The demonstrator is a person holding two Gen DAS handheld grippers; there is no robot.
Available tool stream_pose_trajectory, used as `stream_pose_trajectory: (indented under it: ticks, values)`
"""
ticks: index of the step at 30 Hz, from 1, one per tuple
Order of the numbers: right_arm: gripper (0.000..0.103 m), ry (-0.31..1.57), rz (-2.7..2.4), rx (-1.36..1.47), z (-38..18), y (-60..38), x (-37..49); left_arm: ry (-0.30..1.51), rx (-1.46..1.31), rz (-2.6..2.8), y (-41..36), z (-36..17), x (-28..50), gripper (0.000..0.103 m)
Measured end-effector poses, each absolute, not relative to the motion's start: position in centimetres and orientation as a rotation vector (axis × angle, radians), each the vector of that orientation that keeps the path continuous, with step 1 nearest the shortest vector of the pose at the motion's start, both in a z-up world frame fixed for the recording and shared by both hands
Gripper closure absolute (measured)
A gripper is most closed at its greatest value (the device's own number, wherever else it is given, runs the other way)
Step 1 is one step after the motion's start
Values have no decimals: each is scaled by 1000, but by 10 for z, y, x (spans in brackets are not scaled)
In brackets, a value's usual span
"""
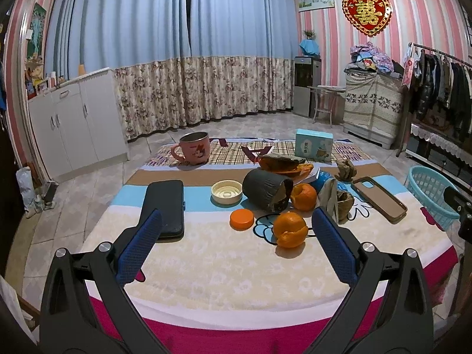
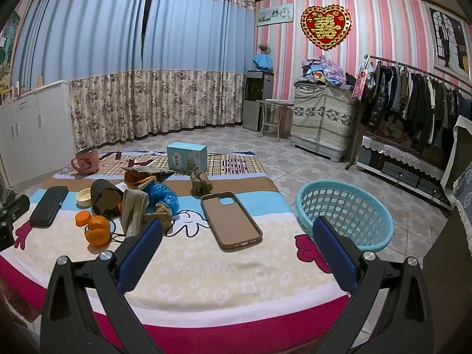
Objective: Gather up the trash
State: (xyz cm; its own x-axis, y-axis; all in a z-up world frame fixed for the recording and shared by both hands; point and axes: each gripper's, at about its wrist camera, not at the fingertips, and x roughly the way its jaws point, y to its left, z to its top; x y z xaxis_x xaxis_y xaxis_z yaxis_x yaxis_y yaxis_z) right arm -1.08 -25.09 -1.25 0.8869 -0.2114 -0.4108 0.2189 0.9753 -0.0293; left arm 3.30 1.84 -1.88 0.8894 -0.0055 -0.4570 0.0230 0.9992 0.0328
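Trash lies mid-table: orange peel (image 1: 290, 229) (image 2: 98, 230), a second peel (image 1: 303, 196), a tipped dark paper cup (image 1: 267, 188) (image 2: 105, 198), crumpled brown paper (image 1: 345, 170) (image 2: 201, 183), a beige wrapper (image 1: 333, 197) (image 2: 134, 211), a blue plastic bag (image 2: 163, 194) and an orange cap (image 1: 242, 219) (image 2: 83, 217). A turquoise basket (image 2: 345, 212) (image 1: 429, 194) sits off the table's right edge. My left gripper (image 1: 236, 221) is open and empty, just before the front peel. My right gripper (image 2: 237, 227) is open and empty, between the phone case and the basket.
A brown phone case (image 2: 231, 219) (image 1: 379, 197), a black case (image 1: 165, 208) (image 2: 48, 205), a white lid (image 1: 226, 191), a pink mug (image 1: 194, 147) (image 2: 86, 160) and a teal box (image 1: 314, 144) (image 2: 186, 157) lie on the table. Books with peel (image 1: 290, 166) sit behind the cup.
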Motion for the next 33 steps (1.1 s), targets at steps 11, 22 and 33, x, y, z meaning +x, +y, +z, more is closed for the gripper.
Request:
stream_pose_trajectory:
  ticks: [11,22,33]
  values:
    - [4,447,-221,-8,-22,-247,36,518,44,-23,23,-33,80,5]
    - [4,491,-295,-92,-40,-247,57,636,57,-112,-20,-85,115,5]
    - [4,541,-294,-83,-50,-249,65,742,14,-201,-33,-104,142,19]
